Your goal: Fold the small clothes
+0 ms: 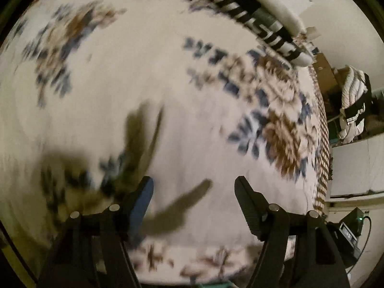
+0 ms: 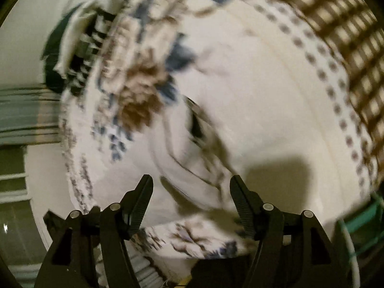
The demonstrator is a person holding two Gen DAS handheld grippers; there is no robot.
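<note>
- My left gripper (image 1: 193, 187) has its jaws spread wide with nothing between them; only its own shadows fall on the cloth under it.
- Ahead of it and to both sides runs the floral bedspread (image 1: 168, 76), pale with blue and brown flowers, flat and bare of clothes in this view.
- Beyond the bedspread's far edge, ahead and to the right, lies a black-and-white striped fabric (image 1: 259, 21) against a white roll.
- To the right the bedspread ends at a brown checked border (image 1: 321, 132), and past that the surface drops away.
- My right gripper (image 2: 190, 187) is also spread wide and holds nothing.
- Just ahead of its fingertips lies the small white garment (image 2: 194, 148), rumpled, with a dark opening showing; blur hides its exact outline.
- Right of the garment is open pale cloth, bounded by a dotted band and a checked border (image 2: 348, 48) further right.
</note>
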